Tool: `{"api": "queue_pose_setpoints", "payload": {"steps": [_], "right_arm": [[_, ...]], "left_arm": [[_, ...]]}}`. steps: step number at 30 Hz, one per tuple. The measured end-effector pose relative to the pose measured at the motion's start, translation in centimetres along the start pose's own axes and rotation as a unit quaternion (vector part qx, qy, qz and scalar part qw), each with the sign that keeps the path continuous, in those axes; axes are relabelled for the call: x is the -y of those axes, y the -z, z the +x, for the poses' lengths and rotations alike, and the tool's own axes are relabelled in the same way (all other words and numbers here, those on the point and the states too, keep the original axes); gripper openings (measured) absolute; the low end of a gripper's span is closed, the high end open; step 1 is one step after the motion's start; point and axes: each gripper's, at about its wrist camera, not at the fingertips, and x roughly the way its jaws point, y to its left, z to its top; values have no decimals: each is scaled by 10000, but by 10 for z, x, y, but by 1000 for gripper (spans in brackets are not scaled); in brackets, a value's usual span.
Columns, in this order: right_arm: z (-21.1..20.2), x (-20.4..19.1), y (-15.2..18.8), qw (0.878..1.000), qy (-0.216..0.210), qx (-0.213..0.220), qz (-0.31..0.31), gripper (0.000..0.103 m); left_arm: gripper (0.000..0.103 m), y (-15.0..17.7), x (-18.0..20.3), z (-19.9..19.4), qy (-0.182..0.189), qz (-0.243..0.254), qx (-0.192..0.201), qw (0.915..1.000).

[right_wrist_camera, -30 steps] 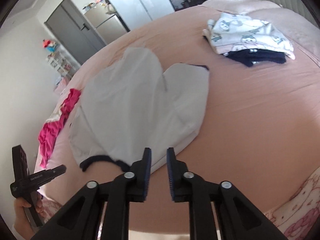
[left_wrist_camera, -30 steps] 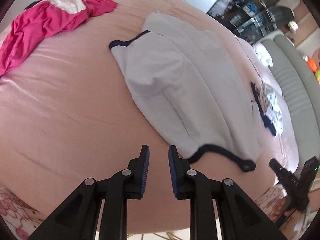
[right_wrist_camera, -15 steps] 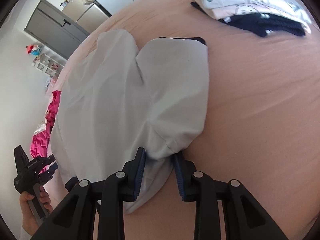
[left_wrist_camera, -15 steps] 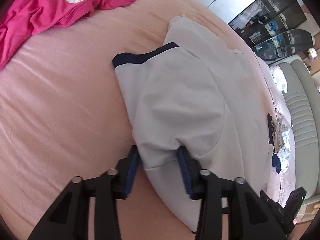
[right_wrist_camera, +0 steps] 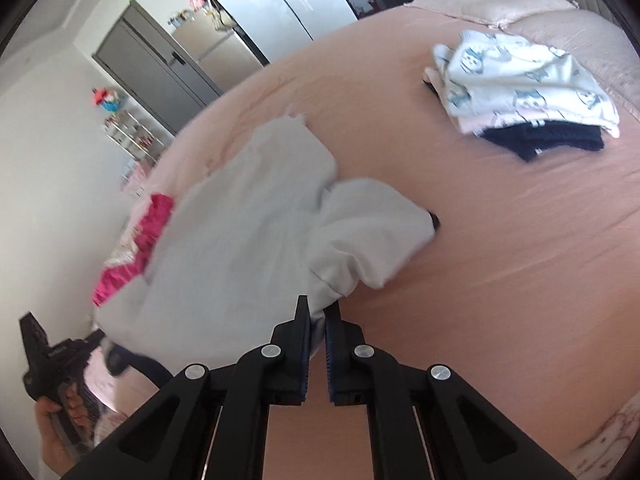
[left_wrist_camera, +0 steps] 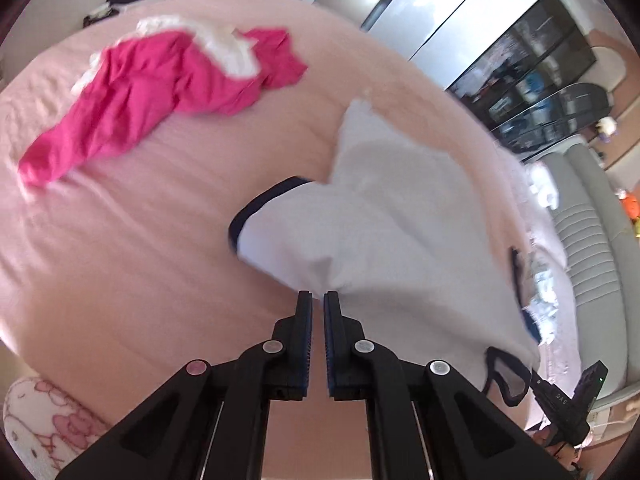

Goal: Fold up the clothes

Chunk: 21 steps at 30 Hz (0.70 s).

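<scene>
Left gripper clamped on white garment edge, lower centre of frame. Right gripper likewise clamped on white garment fold. Garment lifted off pink bed, centre-right. Thin bite seen: slip likely if pulled unevenly; fold skewed. Pink clothes upper left, folded stack upper right: well apart.

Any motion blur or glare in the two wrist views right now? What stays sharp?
Left wrist view: the white garment and pink clothes are smeared by motion blur, while the left gripper is crisp; bright glare on the wardrobe doors. Right wrist view: the garment's edges are blurred, the folded stack is only slightly soft, the right gripper is sharp. Both show strong fisheye bending.
</scene>
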Motion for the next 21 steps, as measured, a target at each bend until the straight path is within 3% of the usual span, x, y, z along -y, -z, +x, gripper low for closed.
{"api": "queue_pose_setpoints", "payload": {"steps": [2,5,7,10,12,14,17,21], "right_arm": [[3,17,9,9995,46,-228,208,4],[-6,29,10,9993,-7,-206,310,5],[-17,30,5,9997,-24,-25,235,6],[-4,28,-7,9996,40,-96,251,9],[14,21,-12,9985,-145,-307,429,9],[24,10,-12,9983,-80,-394,428,9],[20,-9,-3,9996,206,-140,130,9],[21,-25,7,9995,262,-108,-141,9]], "left_arm": [[4,4,-26,0,307,-525,-122,9981],[6,-2,-34,-15,452,-465,69,9979],[9,-12,-29,-7,675,-395,-104,9969],[28,-18,-15,19,940,-557,-504,9927],[48,-12,3,27,1171,-602,-722,9887],[48,-6,25,33,1069,-197,-763,9911],[48,3,58,40,853,488,-793,9920],[48,15,103,49,559,1396,-827,9852]]}}
